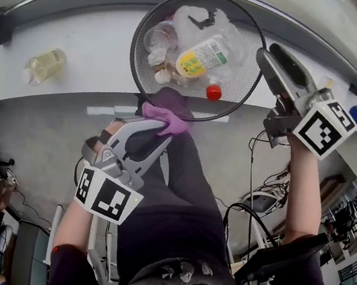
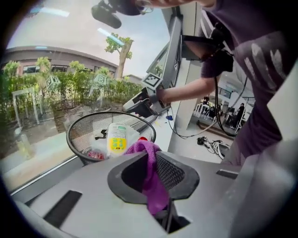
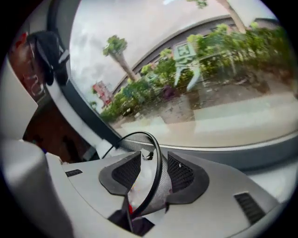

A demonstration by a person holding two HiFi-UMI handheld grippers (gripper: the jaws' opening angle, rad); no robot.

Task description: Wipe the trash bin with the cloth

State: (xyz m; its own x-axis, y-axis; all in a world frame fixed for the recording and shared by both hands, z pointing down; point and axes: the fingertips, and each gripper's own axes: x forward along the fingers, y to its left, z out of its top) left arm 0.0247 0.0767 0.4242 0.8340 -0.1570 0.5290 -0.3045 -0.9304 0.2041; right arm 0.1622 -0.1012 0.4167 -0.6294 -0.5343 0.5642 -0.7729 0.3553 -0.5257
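A black wire-mesh trash bin stands on a white ledge by the window, with a labelled bottle, a plastic bag and other rubbish inside. My left gripper is shut on a purple cloth just at the bin's near rim. In the left gripper view the cloth hangs squeezed between the pads, with the bin a little ahead. My right gripper sits at the bin's right side. Its jaws straddle the bin's rim with a gap showing at the left pad, so they stand open around it.
A clear plastic bottle lies on the ledge to the bin's left. Window glass runs along the far side. Cables and equipment lie on the floor at the right. The person's dark-clothed body fills the lower middle of the head view.
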